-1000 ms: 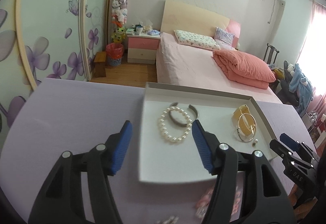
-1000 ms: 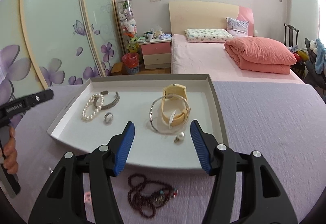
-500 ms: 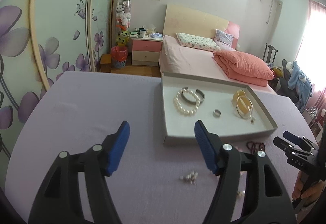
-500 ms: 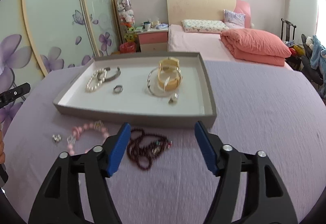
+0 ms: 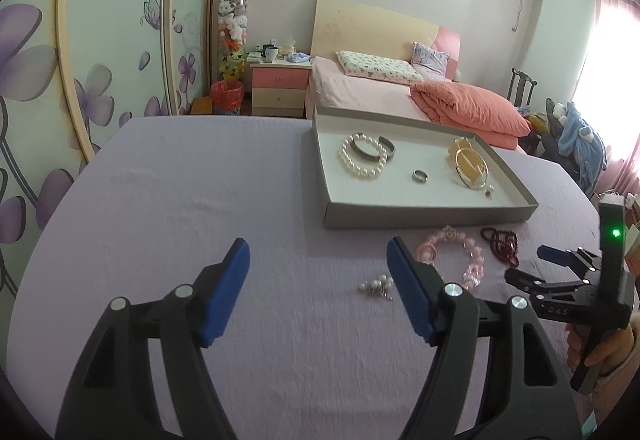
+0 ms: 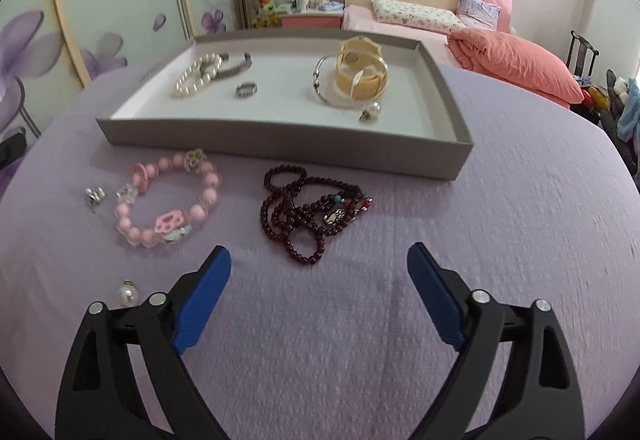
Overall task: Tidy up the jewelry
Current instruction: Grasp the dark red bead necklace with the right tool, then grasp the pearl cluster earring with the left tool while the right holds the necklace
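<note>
Both grippers have drawn back from the shallow grey cardboard tray point(image 6: 280, 144), so that the loose pieces lying in front of it now show. Left gripper point(image 5: 320, 284), black with blue pads, is spread wide and holds nothing, above the lavender cloth-covered tabletop point(image 5: 200, 192). Right gripper point(image 6: 320, 300) is likewise spread wide and unloaded, just in front of a dark red beaded necklace point(image 6: 308, 212) heaped on the tabletop near the tray's front wall. Left of the necklace lies a pink beaded bracelet with a paw charm point(image 6: 168, 200), then a small cluster of silver-and-pearl earrings point(image 6: 94, 195); a single pearl drop earring point(image 6: 128, 294) lies beside the right gripper's left finger. Inside the tray, from left to right: a white pearl bracelet point(image 6: 196, 74) overlapping a dark metal open bangle point(image 6: 236, 66), a silver ring point(image 6: 245, 89), a cream-yellow watch point(image 6: 358, 70) encircled by a thin silver bangle point(image 6: 332, 96), and a pearl earring point(image 6: 372, 110) near the front wall. Behind the tabletop are a pink bed point(image 5: 360, 96) and a flower-printed wardrobe point(image 5: 100, 40).
</note>
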`<state>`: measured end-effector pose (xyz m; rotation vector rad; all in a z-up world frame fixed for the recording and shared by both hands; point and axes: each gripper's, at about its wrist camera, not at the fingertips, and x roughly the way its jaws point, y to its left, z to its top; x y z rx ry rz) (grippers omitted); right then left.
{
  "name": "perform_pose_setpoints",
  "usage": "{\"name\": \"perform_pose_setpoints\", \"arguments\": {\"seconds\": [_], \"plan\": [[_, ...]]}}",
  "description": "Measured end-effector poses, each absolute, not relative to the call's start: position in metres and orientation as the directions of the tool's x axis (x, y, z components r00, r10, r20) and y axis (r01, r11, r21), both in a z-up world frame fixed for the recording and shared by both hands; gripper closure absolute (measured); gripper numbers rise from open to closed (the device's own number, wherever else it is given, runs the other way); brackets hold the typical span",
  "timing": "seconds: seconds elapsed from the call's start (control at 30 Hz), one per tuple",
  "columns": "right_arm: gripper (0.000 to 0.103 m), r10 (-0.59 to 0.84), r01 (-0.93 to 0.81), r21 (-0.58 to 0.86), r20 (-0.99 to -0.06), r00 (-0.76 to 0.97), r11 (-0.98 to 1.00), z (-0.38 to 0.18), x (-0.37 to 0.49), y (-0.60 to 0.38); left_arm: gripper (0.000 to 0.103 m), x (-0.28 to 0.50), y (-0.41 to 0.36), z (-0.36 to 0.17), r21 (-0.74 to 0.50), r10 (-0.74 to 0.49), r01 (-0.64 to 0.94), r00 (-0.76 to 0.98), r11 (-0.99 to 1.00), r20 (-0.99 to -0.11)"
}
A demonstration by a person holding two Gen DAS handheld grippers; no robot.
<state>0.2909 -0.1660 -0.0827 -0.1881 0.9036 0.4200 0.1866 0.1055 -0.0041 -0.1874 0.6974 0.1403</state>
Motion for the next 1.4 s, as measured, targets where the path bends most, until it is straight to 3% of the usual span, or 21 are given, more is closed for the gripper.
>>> {"name": "perform_pose_setpoints", "arguments": {"seconds": [0.47, 0.53, 0.63, 0.67, 0.7, 0.93, 1.27, 1.4], "plan": [[0.014, 0.265, -0.402, 0.032, -0.798, 0.541, 0.915, -0.084, 0.324, -0.155, 0.033, 0.186, 0.102, -0.022, -0.13, 0.048, -0.184, 0.735, 0.974, -0.677], [0.028, 0.275, -0.412, 0.031, -0.79, 0.549, 0.911, -0.082, 0.322, -0.155, 0.033, 0.187, 0.101, -0.024, -0.129, 0.044, -0.179, 0.732, 0.975, -0.68], [0.061, 0.292, -0.429, 0.033, -0.78, 0.554, 0.903, -0.078, 0.316, -0.155, 0.033, 0.189, 0.1, -0.027, -0.124, 0.042, -0.174, 0.726, 0.977, -0.686], [0.077, 0.295, -0.431, 0.037, -0.78, 0.551, 0.902, -0.078, 0.315, -0.155, 0.033, 0.189, 0.1, -0.028, -0.123, 0.042, -0.173, 0.724, 0.977, -0.688], [0.085, 0.3, -0.434, 0.041, -0.781, 0.548, 0.9, -0.077, 0.314, -0.155, 0.033, 0.19, 0.099, -0.029, -0.123, 0.04, -0.172, 0.722, 0.977, -0.691], [0.091, 0.329, -0.416, 0.096, -0.776, 0.537, 0.904, -0.075, 0.308, -0.175, 0.033, 0.189, 0.092, -0.034, -0.103, 0.035, -0.15, 0.712, 0.983, -0.701], [0.092, 0.388, -0.351, 0.208, -0.707, 0.591, 0.913, -0.049, 0.307, -0.213, 0.034, 0.193, 0.07, -0.044, -0.06, 0.029, -0.104, 0.692, 0.993, -0.721], [0.092, 0.403, -0.36, 0.216, -0.692, 0.599, 0.908, -0.042, 0.306, -0.214, 0.044, 0.199, 0.059, -0.052, -0.036, 0.036, -0.093, 0.673, 0.995, -0.739]]}}
